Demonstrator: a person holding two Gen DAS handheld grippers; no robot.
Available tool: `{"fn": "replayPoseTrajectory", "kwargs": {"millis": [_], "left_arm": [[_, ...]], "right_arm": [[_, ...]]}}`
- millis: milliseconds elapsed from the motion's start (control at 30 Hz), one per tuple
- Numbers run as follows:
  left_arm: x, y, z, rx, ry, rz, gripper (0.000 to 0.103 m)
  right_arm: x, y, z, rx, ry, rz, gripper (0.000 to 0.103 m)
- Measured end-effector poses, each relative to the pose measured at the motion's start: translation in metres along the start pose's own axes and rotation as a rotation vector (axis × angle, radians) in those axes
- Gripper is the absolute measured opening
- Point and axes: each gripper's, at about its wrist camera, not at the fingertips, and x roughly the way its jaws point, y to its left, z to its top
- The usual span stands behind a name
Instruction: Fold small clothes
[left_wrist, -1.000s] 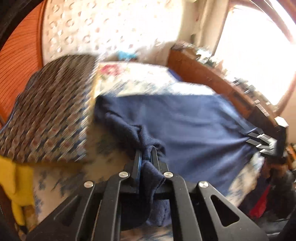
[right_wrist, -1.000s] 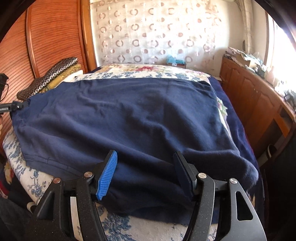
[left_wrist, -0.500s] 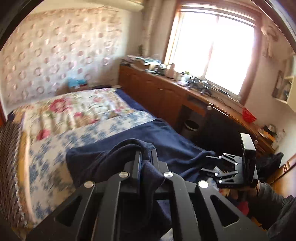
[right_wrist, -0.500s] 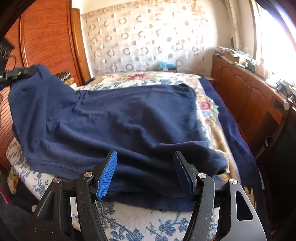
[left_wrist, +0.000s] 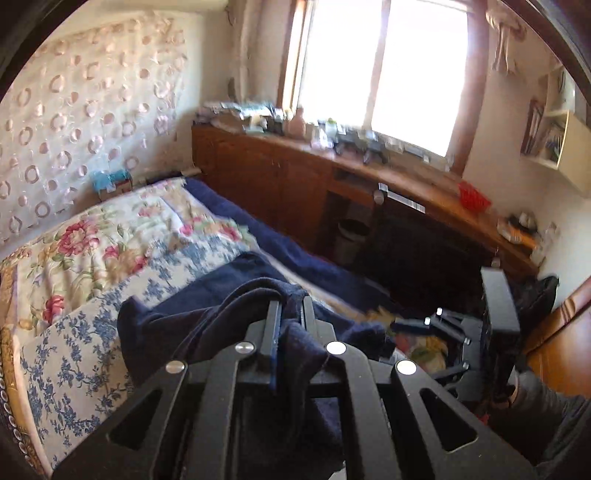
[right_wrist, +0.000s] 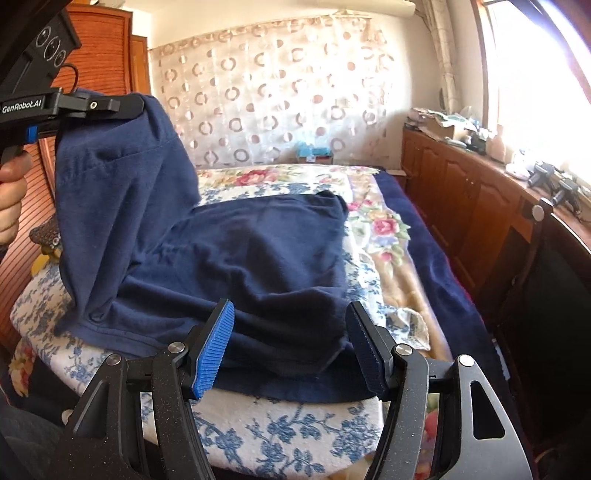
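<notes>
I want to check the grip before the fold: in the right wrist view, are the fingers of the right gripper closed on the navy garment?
No: the right gripper stands open, fingers apart over the navy garment.

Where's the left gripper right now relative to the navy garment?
In the right wrist view, the left gripper is at upper left, clamped on a corner of the navy garment and holding it above the floral bedspread.

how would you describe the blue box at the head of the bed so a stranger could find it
Start at the bed with the flowered cover and look to its far end, under the curtain with circles. The small blue box sits there against the curtain. It is the only bright light-blue thing there, much paler than the dark blue shirt.
</notes>
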Motion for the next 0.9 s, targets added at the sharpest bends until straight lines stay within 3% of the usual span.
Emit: {"fn": "replayPoseTrajectory", "kwargs": {"millis": [133, 367, 600, 900], "left_arm": [[0.020, -0.012, -0.010, 0.066, 0.085, 0.033, 0.013], [0.003, -0.019, -0.018, 0.083, 0.061, 0.036, 0.021], [-0.028, 0.005, -0.036, 0.039, 0.024, 0.091, 0.023], [-0.059, 0.054, -0.085, -0.080, -0.009, 0.187, 0.023]], "right_arm": [[0.000, -0.009, -0.005, 0.022, 0.009, -0.002, 0.064], [0.000, -0.011, -0.003, 0.026, 0.010, -0.010, 0.064], [-0.001, 0.000, 0.010, -0.005, -0.010, 0.005, 0.064], [0.013, 0.034, 0.036, -0.073, -0.018, 0.053, 0.064]]}}
